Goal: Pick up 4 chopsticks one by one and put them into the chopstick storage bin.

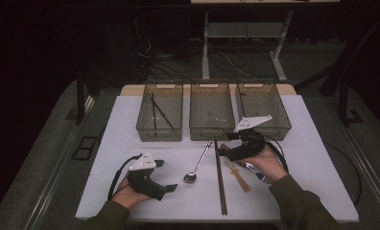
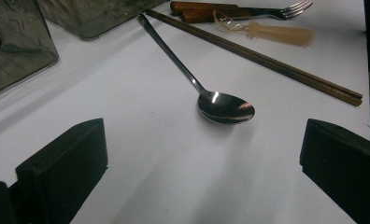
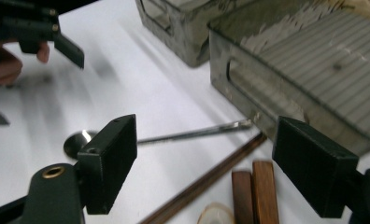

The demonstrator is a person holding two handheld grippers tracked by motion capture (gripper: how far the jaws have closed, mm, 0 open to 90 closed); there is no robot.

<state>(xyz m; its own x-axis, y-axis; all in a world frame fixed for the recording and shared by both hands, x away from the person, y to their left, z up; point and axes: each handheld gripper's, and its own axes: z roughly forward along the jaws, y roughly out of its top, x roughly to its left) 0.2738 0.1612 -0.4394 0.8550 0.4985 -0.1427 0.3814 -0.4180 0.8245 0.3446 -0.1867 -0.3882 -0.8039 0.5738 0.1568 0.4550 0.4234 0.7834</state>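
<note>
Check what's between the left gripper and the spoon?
Nothing. In the left gripper view the open left gripper faces the spoon across bare white table; the high view agrees.

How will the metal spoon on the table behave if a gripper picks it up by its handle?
The spoon looks polished, so its thin handle may slip between flat jaws. It seems stiff, unlikely to bend. The bowl probably outweighs the handle, so it may tilt bowl-down if held far from it.

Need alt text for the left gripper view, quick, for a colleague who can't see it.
A metal spoon lies on the white table ahead of the open left gripper, bowl nearest. Beyond it lie wooden chopsticks, a fork and the corners of smoky plastic bins.
</note>
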